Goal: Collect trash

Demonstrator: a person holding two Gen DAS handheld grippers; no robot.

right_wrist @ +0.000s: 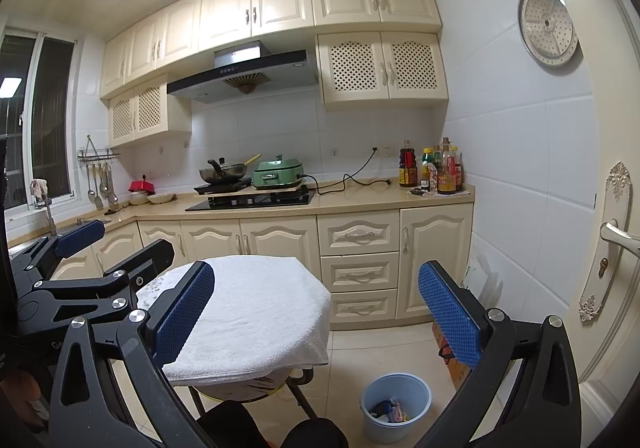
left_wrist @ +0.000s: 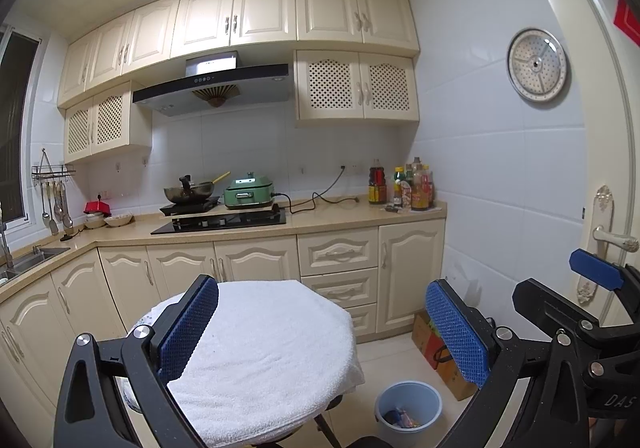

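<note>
Left tongs (left_wrist: 320,328) are hanging wide apart w/ nothing between the blue pads, filling the lower part of the left wrist view. Right tongs (right_wrist: 316,312) are likewise spread and empty, lower centre of the right wrist view; each pair is also showing at the edge of the other's view, so they're sitting side by side.

Just beyond both, lower centre, a small round surface (left_wrist: 276,344) is sitting under a white towel (right_wrist: 260,312). Towel top is looking bare: no wrapper or scrap visible on it from either cam.

Further out, lower right on the floor, a light-blue bin (left_wrist: 408,408) is standing open near a cardboard box (left_wrist: 424,336). The trash (right_wrist: 390,410) is lying at the bin bottom, coloured scraps, too small to ID.

Judgement: collecting is looking at or near its end, w/ both tongs resting idle. Next move is calling for a scan of floor and towel for leftovers, esp. behind the tong arms; if none, nothing more is needing a grab.
</note>
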